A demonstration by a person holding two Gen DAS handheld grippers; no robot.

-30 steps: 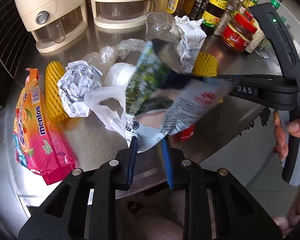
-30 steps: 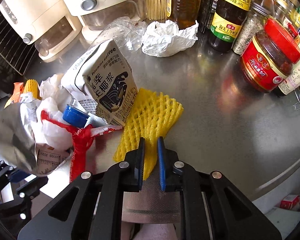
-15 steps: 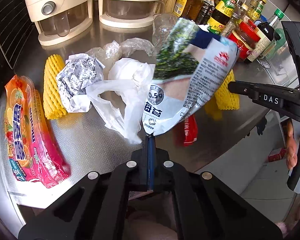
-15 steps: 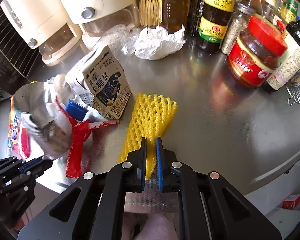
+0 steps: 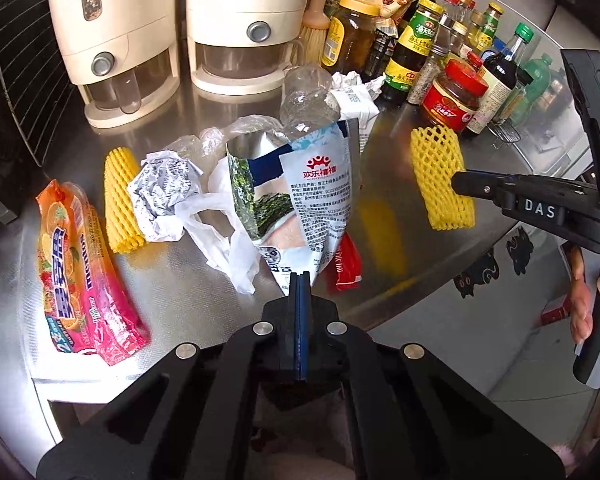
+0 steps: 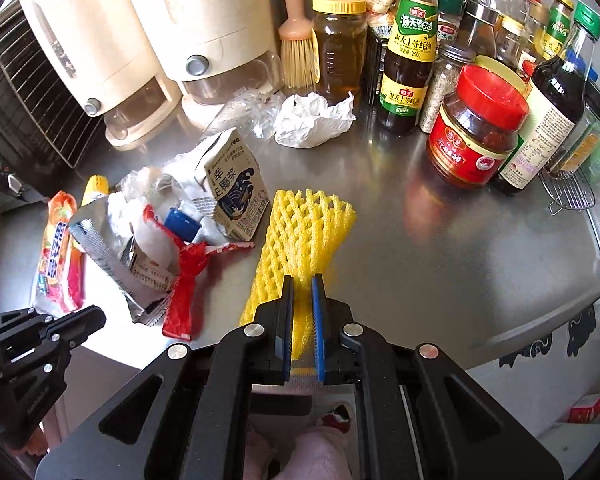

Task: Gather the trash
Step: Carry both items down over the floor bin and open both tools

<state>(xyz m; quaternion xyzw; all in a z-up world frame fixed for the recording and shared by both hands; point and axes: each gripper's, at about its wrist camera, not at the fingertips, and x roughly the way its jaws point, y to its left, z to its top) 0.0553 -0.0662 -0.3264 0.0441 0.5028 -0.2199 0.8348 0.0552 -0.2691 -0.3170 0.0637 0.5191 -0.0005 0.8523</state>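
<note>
Foil-lined seaweed snack bag [image 5: 296,204], empty and feather-light, crinkly and a bit slick, is best pinched at a flat sealed edge; the left gripper [image 5: 300,280] has its jaws clamped tight on the bag's bottom corner, bag standing up above the steel tabletop [image 5: 204,280]. Yellow foam fruit net [image 6: 300,236], soft, springy and weightless, sits squeezed between the right gripper [image 6: 302,300] jaws by its near end, its far end fanned out above the tabletop.

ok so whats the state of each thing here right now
left gripper: jaws shut on seaweed snack bag
seaweed snack bag: torn open, lifted
right gripper: jaws shut on yellow foam net
yellow foam net: held, lifted
milk carton: crumpled
chili sauce jar: lidded, upright
</note>
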